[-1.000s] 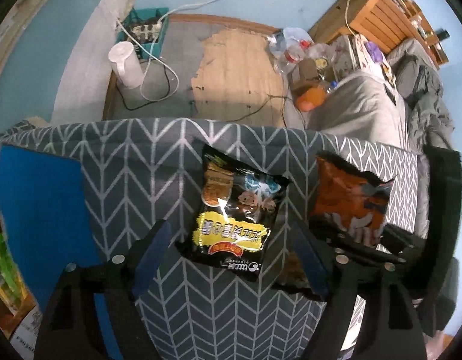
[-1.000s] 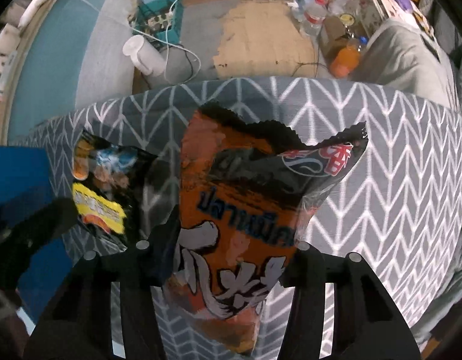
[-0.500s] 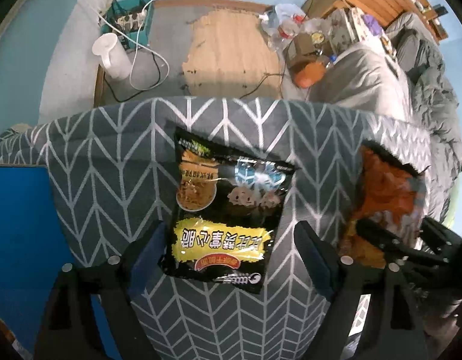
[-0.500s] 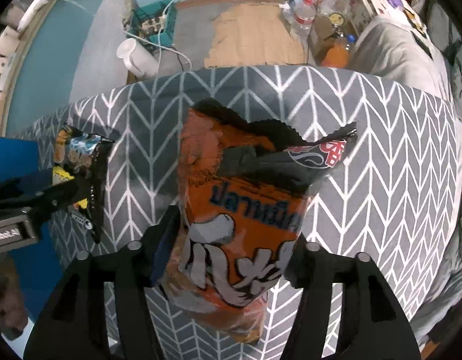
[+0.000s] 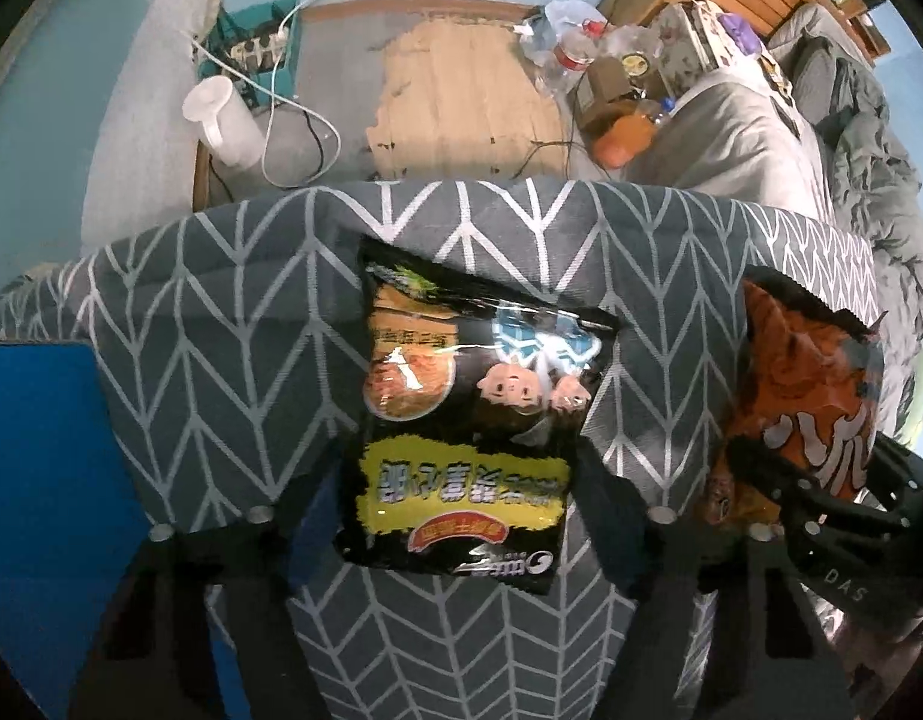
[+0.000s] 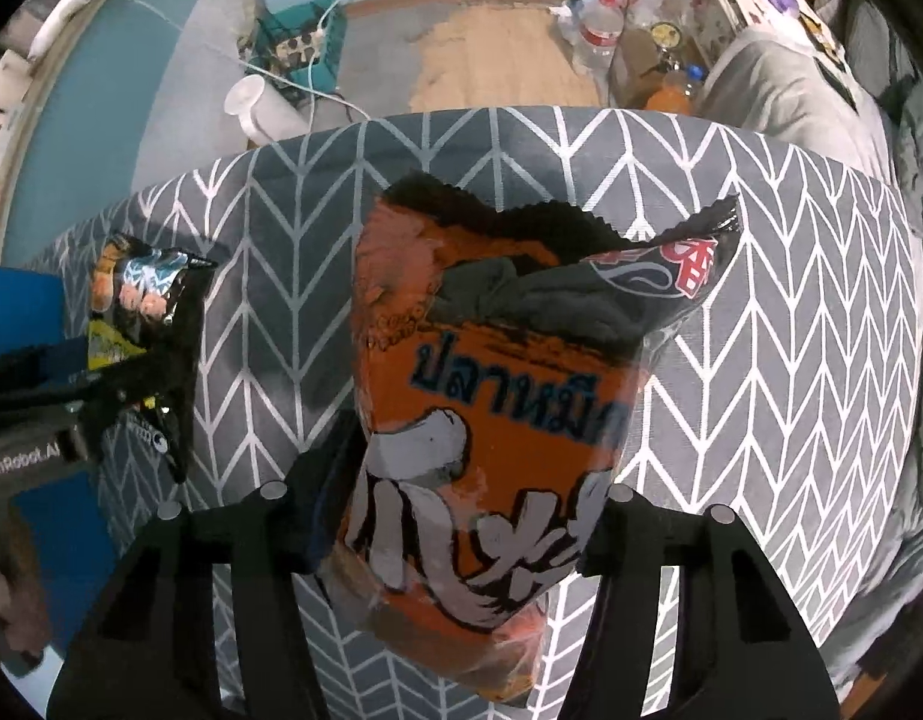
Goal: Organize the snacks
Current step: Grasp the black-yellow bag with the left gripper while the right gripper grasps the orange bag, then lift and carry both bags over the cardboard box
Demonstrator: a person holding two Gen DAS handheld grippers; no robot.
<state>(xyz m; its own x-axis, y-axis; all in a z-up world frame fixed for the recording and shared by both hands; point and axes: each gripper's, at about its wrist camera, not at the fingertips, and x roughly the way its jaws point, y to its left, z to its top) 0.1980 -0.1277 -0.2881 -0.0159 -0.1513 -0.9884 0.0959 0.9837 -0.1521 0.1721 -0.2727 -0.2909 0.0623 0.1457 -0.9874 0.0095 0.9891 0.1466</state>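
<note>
Lying flat in the centre of the left wrist view, the glossy black and yellow snack packet (image 5: 470, 438) is sitting on the grey chevron-patterned fabric surface (image 5: 221, 360), and the left gripper (image 5: 455, 516) is straddling its lower end; its jaws have just been closing with the packet between them, and the pads are looking close against the packet's sides, though I cannot tell whether they are pressing yet. The packet is looking light, puffy and slick, so taking the crimped lower seam should be holding better than squeezing the air-filled middle, where the contents could be crushing.

In the right wrist view the right gripper (image 6: 461, 516) is pinching the crinkled orange and black snack bag (image 6: 497, 420) by its lower part, the bag standing over the fabric.

The fabric's far edge is dropping off toward the floor at the top of both frames, with open patterned room lying between the two bags. A blue panel (image 5: 41, 450) is bordering the left edge.
</note>
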